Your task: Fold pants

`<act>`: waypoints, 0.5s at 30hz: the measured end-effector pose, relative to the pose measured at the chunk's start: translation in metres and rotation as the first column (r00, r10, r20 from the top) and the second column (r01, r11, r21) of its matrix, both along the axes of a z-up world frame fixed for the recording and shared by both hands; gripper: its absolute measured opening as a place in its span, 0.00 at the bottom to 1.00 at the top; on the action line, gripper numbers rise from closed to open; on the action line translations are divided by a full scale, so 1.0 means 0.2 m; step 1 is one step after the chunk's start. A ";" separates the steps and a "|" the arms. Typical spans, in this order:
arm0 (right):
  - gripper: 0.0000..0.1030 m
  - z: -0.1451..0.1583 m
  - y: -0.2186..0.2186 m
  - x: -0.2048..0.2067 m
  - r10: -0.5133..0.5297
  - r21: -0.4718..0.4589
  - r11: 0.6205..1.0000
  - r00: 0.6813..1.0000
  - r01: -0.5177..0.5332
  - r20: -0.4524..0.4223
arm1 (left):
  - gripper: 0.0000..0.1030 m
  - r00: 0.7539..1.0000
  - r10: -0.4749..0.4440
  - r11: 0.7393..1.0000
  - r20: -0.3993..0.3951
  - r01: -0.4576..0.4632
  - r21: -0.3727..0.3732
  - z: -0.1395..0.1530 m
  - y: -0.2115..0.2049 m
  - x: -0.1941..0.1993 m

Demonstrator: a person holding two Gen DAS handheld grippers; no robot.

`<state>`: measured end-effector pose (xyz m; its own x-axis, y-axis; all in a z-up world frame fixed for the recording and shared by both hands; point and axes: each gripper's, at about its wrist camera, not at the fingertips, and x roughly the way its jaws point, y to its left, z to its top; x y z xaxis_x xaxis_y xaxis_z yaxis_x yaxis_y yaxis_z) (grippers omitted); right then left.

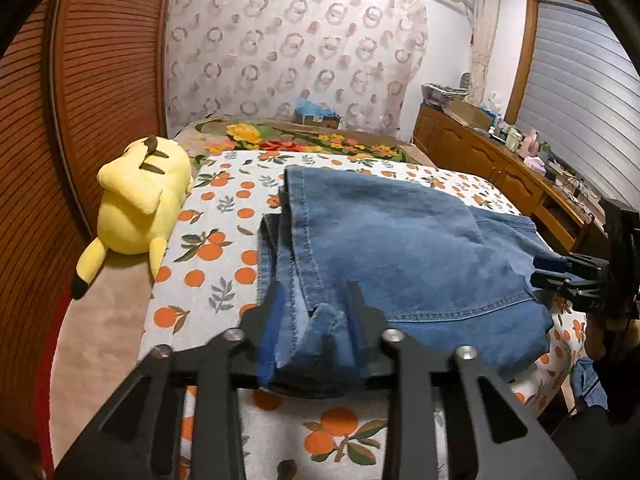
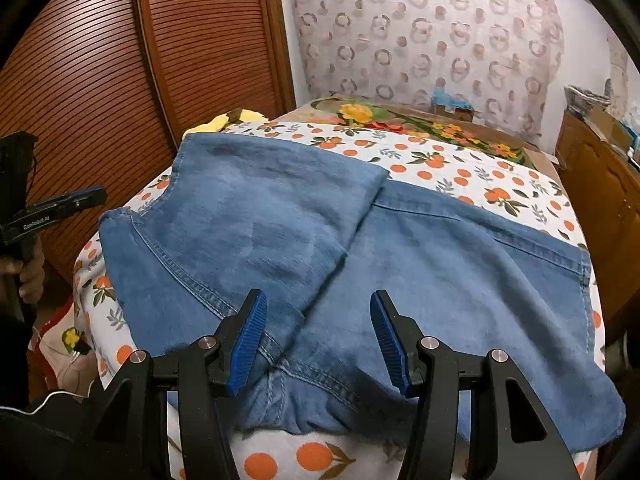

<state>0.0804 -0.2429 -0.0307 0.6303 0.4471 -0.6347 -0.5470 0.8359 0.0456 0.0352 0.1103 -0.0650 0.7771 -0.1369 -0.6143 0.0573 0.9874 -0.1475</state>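
Two hand-held grippers over folded jeans [image 2: 320, 240] on the bed [image 2: 500, 184]: left hand-held gripper [image 1: 316, 304] part-spread around a bunched denim fold, right hand-held gripper [image 2: 318, 320] spread, empty above the denim.

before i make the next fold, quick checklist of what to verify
1. left gripper grip: cannot tell; a denim ridge sits between its jaws, but pad pressure is unclear.
2. right gripper free: ok; open above the jeans, pinching nothing.
3. Layers aligned: not ok; the top layer lies askew.
4. Near edge smooth: not ok; it is bunched.
5. plush toy clear of the denim: ok; it lies apart on the bedsheet.
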 end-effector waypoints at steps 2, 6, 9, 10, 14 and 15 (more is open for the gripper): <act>0.54 -0.01 -0.02 -0.01 -0.015 0.004 1.000 1.000 0.015 0.000 | 0.50 1.000 -0.009 1.000 0.014 0.009 0.002 0.01 -0.02 0.01; 0.54 0.00 -0.08 -0.04 -0.045 0.013 0.999 0.999 0.045 0.007 | 0.62 0.999 -0.041 0.999 0.003 0.041 0.008 0.00 -0.09 0.05; 0.54 0.01 -0.15 -0.07 -0.072 0.016 0.997 0.997 0.072 0.025 | 0.62 0.998 -0.055 0.998 0.007 0.055 0.009 -0.01 -0.15 0.09; 0.54 0.02 -0.17 -0.08 -0.085 0.015 0.996 0.996 0.085 0.031 | 0.62 0.998 -0.058 0.998 0.012 0.058 0.011 -0.01 -0.18 0.10; 0.54 0.04 -0.31 -0.12 -0.146 0.015 0.989 0.988 0.146 0.054 | 0.62 0.996 -0.089 0.996 0.009 0.089 0.018 0.00 -0.30 0.17; 0.54 0.04 -0.35 -0.13 -0.161 0.017 0.987 0.985 0.161 0.057 | 0.62 0.995 -0.097 0.995 0.007 0.097 0.020 0.00 -0.33 0.18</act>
<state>0.0547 -0.3131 -0.0223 0.7304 0.3446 -0.5898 -0.4074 0.9128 0.0288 0.0718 0.0438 -0.0652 0.7653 -0.2000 -0.6118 0.1543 0.9798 -0.1273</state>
